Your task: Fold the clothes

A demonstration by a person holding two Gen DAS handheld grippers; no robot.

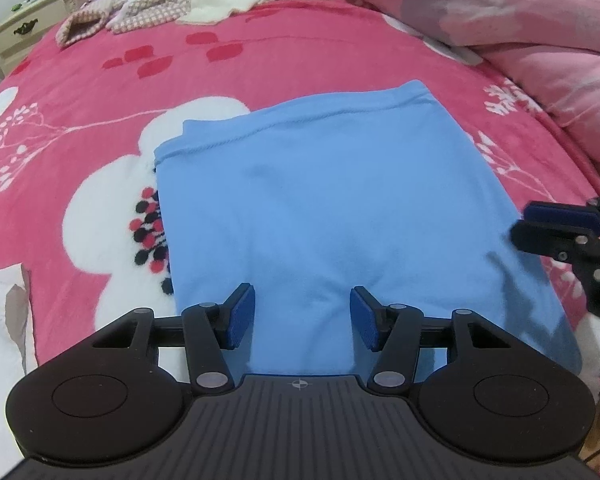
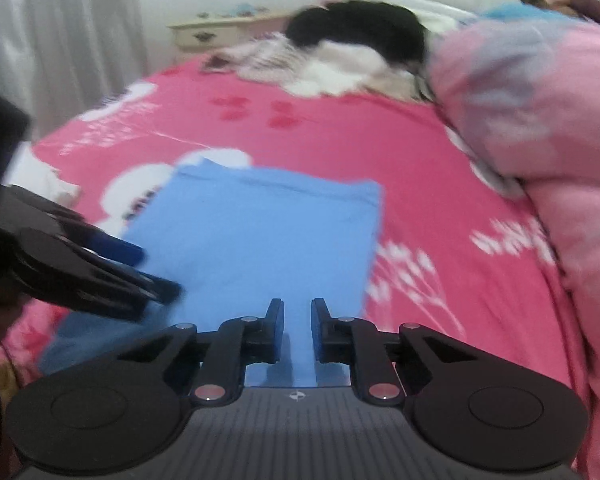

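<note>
A light blue folded garment (image 1: 320,200) lies flat on the pink flowered bedspread (image 1: 100,92). My left gripper (image 1: 302,316) is open over the garment's near edge, its blue pads wide apart with cloth below them. My right gripper (image 1: 518,224) sits at the garment's right edge. In the blurred right wrist view, the right gripper (image 2: 298,320) has its jaws only a narrow gap apart, and the blue garment (image 2: 260,232) shows through the gap. The pads do not visibly press on the cloth. The left gripper (image 2: 160,276) enters that view from the left.
A heaped pink quilt (image 1: 520,20) lies along the right side of the bed. A pile of loose clothes (image 1: 160,4) sits at the far end, black and white in the right wrist view (image 2: 352,48). A cream nightstand (image 1: 28,20) stands beyond the bed. White cloth (image 1: 0,340) lies near left.
</note>
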